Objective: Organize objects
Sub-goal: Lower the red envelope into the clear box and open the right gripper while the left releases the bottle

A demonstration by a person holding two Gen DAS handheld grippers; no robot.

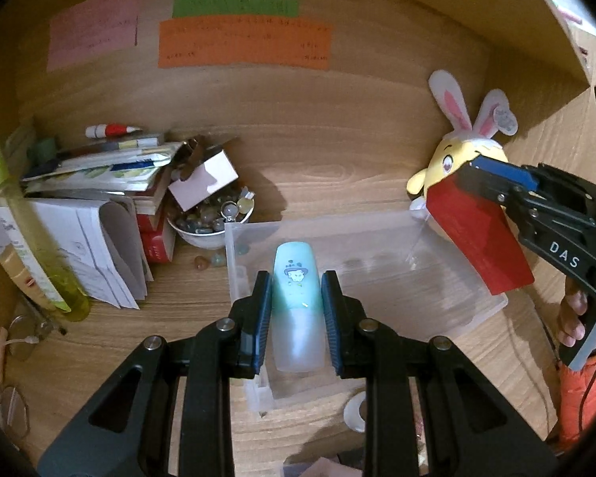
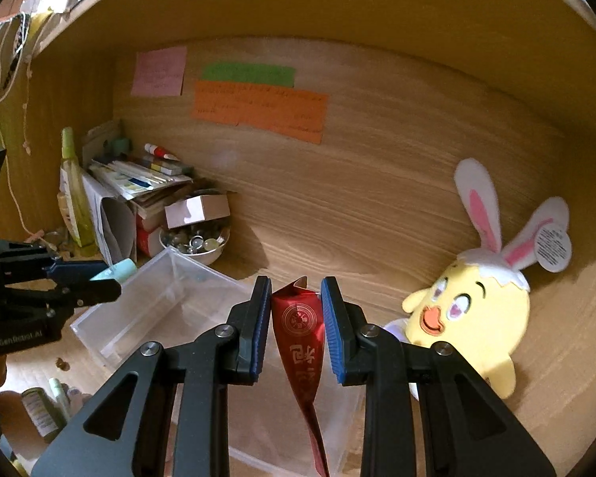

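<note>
My left gripper (image 1: 297, 292) is shut on a pale bottle with a teal cap (image 1: 297, 294), held over the clear plastic bin (image 1: 437, 298) on the wooden desk. My right gripper (image 2: 297, 298) is shut on a red foil packet (image 2: 300, 330) that hangs down between the pads, above the same clear plastic bin (image 2: 159, 298). In the left wrist view the right gripper (image 1: 463, 175) with the red packet (image 1: 476, 238) hovers at the bin's right end. In the right wrist view the left gripper (image 2: 113, 280) shows at the left with the bottle's teal cap (image 2: 117, 270).
A yellow chick plush with rabbit ears (image 2: 473, 310) sits right of the bin. Left of it stand a bowl of beads (image 1: 208, 222), a stack of books and papers (image 1: 99, 206) and a yellow-green bottle (image 1: 28, 230). Coloured notes (image 1: 242, 41) hang on the back wall. Glasses (image 1: 20, 338) lie at front left.
</note>
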